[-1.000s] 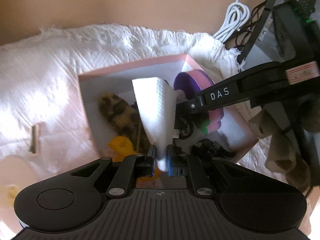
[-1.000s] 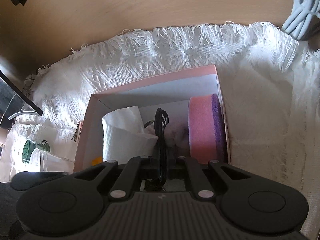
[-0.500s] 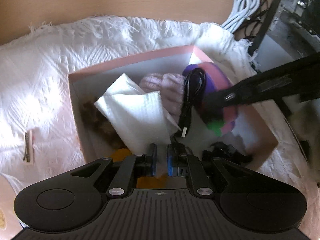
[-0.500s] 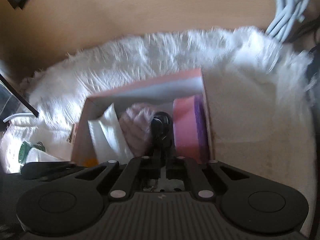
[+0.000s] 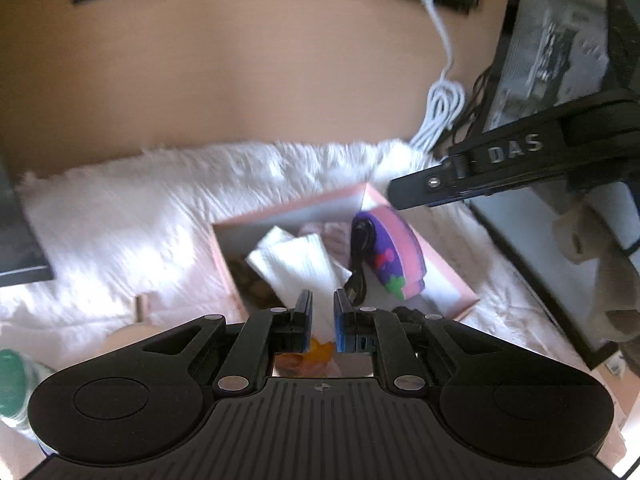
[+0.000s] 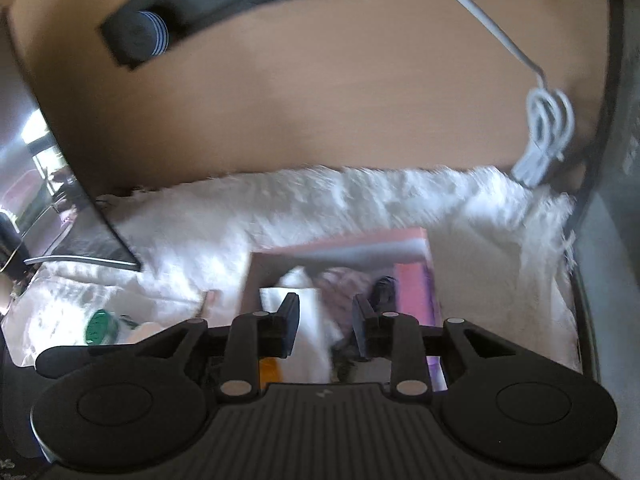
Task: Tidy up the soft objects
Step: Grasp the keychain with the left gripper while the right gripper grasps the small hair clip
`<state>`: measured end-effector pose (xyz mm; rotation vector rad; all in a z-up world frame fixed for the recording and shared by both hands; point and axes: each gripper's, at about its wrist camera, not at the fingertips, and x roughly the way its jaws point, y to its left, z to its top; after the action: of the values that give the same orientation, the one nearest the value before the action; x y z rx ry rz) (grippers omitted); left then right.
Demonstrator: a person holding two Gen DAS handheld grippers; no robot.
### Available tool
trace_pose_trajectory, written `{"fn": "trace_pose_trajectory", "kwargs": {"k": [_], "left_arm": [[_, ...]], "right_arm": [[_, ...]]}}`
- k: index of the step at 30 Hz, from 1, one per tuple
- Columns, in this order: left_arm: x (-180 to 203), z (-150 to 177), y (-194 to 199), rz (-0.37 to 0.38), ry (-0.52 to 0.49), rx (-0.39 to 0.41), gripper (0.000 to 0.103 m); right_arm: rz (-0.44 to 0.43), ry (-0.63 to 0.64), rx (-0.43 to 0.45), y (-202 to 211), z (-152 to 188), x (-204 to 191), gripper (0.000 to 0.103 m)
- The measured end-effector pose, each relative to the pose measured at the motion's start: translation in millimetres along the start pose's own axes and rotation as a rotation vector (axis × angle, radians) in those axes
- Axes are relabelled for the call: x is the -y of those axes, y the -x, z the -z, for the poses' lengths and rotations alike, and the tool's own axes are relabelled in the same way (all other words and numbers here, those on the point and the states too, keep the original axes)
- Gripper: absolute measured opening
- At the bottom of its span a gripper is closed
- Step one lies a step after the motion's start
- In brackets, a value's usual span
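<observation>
A pink box [image 5: 448,256] sits on a white fringed cloth [image 5: 120,224]. Inside lie a white paper towel [image 5: 298,264], a pink knitted item [image 5: 332,234], a black cable [image 5: 358,260], a pink and purple sponge [image 5: 394,256] and a brown furry item [image 5: 250,280]. My left gripper [image 5: 320,306] is raised above the box's near edge, slightly open and empty. My right gripper [image 6: 322,312] is open and empty above the box [image 6: 360,240]; its arm shows in the left wrist view [image 5: 480,172]. The towel [image 6: 304,300], cable [image 6: 382,288] and sponge [image 6: 412,292] show between its fingers.
A coiled white cable [image 5: 444,108] lies on the wooden desk [image 5: 240,80] behind the cloth. A dark monitor [image 5: 560,80] stands at the right. A green-capped item [image 6: 100,326] lies on the cloth at the left. A yellow item [image 5: 320,348] sits under my left gripper.
Both grippers let go and rose away from the box. The paper towel and the black cable now lie in the box. The right gripper has opened wide.
</observation>
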<state>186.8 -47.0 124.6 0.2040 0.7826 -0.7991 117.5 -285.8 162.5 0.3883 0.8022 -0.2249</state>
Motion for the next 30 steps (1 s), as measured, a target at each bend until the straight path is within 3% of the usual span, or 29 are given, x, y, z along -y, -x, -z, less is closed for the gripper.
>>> {"fn": "trace_pose_trajectory", "kwargs": {"k": [3, 6, 13, 20, 25, 30], "left_arm": [[-15, 11, 29, 0.003, 0.016, 0.077, 0.013], [-43, 27, 56, -0.042, 0.035, 0.136, 0.013], [-136, 83, 110, -0.208, 0.129, 0.194, 0.013], [-195, 134, 137, -0.241, 0.193, 0.255, 0.013], [-216, 152, 115, -0.238, 0.25, 0.185, 0.013], [-230, 162, 83, -0.317, 0.199, 0.094, 0.013]], "right_arm": [[-0.017, 0.061, 0.018, 9, -1, -34, 0.029], [-0.052, 0.116, 0.034, 13, -2, -73, 0.029], [-0.169, 0.171, 0.058, -6, 0, -168, 0.036], [-0.232, 0.275, 0.022, -29, 17, -227, 0.036], [-0.201, 0.387, -0.011, -35, 49, -237, 0.036], [-0.18, 0.431, -0.105, -46, 83, -235, 0.036]]}}
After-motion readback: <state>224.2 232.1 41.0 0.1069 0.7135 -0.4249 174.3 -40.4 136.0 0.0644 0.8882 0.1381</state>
